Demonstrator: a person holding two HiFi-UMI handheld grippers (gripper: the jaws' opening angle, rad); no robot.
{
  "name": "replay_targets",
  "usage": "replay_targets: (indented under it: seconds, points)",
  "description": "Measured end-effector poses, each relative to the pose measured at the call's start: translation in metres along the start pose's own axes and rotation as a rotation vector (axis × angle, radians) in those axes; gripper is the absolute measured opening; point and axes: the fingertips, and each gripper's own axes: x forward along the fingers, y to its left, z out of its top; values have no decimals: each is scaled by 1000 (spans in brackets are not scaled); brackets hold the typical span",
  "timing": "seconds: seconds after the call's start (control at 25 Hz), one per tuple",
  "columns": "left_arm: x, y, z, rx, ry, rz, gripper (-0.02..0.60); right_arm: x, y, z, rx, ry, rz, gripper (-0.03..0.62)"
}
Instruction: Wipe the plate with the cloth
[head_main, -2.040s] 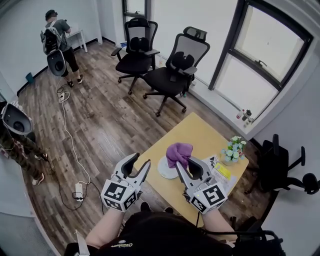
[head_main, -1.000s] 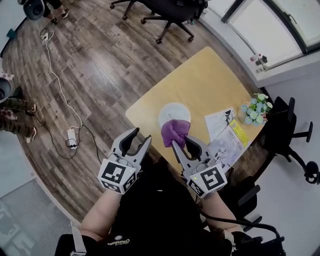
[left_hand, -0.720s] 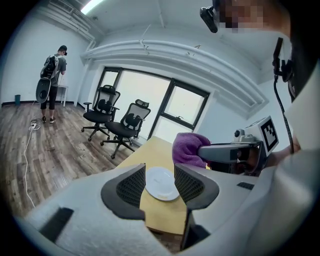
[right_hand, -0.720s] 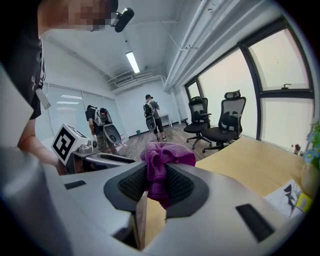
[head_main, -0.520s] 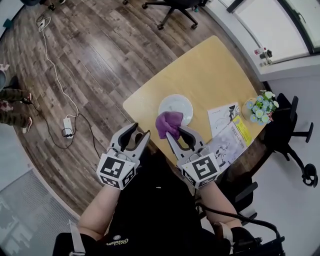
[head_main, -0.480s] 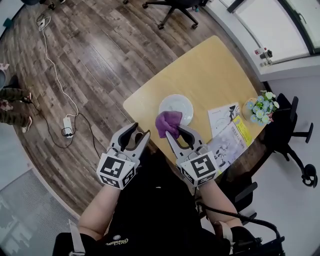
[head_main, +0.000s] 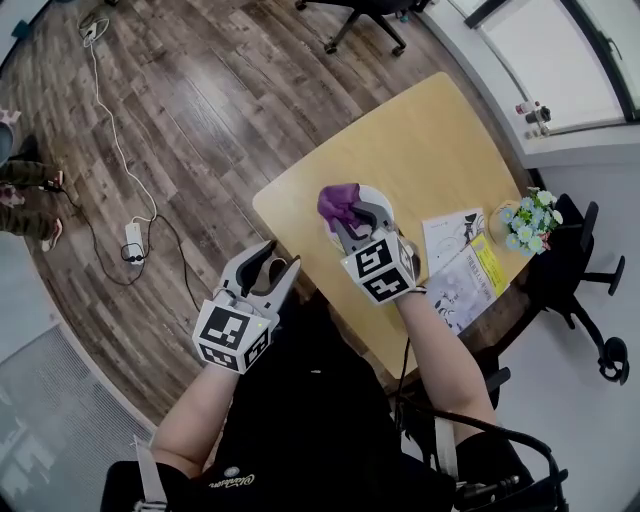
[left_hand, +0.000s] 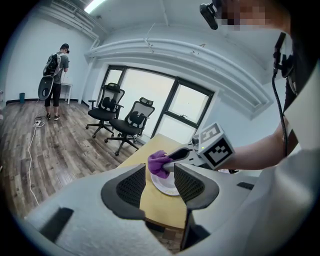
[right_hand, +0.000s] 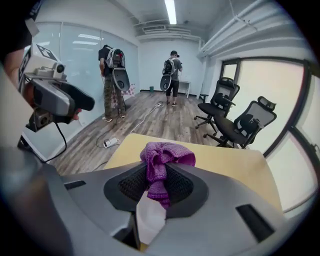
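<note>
Right gripper (head_main: 349, 214) extended forward near table (head_main: 440, 130) left corner, jaws clamped on purple cloth (head_main: 338, 203) over plate (left_hand: 167, 186). Left gripper (head_main: 262, 277) hangs off table's near edge, jaws apart, empty.

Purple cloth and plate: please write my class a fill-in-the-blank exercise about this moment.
1. The right gripper is shut on a ___ cloth.
2. The left gripper is open and holds ___.
3. The plate on the table is ___ in colour.
Missing words: purple; nothing; white.
</note>
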Motion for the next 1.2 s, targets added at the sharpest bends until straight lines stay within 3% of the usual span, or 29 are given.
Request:
replay_targets:
  seconds: [0.32,0.84,1.2]
  points:
    - [-3,-1,-4,-3,12,3,178,16,-12,-3,-94,76,-1,89]
    - [3,-11,-5,0,12,-19,178,-2,51,-13,-186,77,122,89]
    - [0,-12,-4,-3,2,-15,178,8,18,-13,-208,104,58,89]
